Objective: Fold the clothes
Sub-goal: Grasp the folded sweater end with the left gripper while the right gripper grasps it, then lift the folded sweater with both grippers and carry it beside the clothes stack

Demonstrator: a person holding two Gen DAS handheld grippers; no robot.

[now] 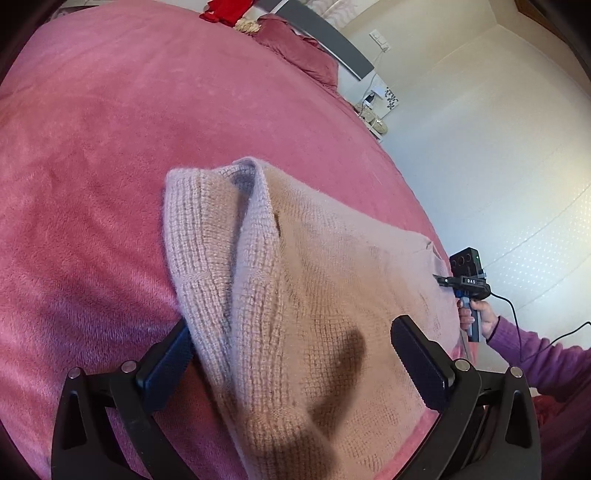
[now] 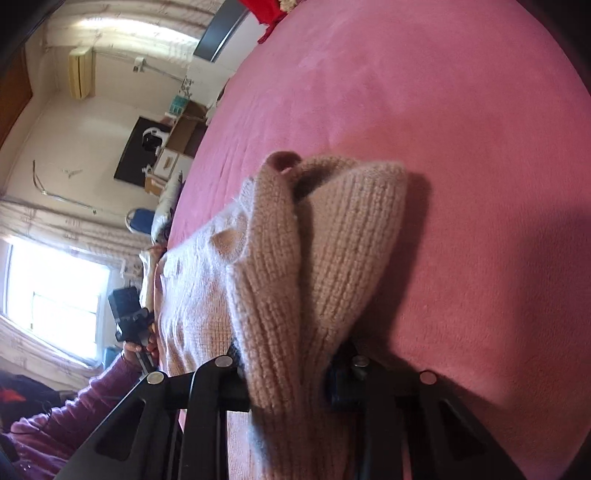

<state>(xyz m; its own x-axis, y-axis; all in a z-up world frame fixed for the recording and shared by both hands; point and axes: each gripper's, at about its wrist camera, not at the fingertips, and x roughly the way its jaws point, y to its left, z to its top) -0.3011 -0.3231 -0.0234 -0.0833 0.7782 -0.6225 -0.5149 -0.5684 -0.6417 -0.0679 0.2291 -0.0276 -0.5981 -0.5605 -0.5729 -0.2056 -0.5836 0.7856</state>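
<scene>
A beige knitted sweater [image 1: 303,280] lies partly folded on the pink bed cover [image 1: 96,155], its ribbed hem doubled over. In the left wrist view my left gripper [image 1: 291,363] is open, its pads wide apart, with the sweater's near end lying between them. The right wrist view shows my right gripper [image 2: 288,369] shut on a bunch of the ribbed hem [image 2: 332,236]. From the left, that right gripper [image 1: 443,280] is seen at the sweater's far corner, held by a hand [image 1: 484,317] in a purple sleeve.
The bed's edge runs just past the sweater on the right side, with bare floor beyond. A dark red pillow [image 1: 295,51] and red cloth [image 1: 225,11] lie at the head of the bed. A cable [image 1: 517,314] trails from the right gripper. Desk clutter [image 2: 162,147] stands off the bed.
</scene>
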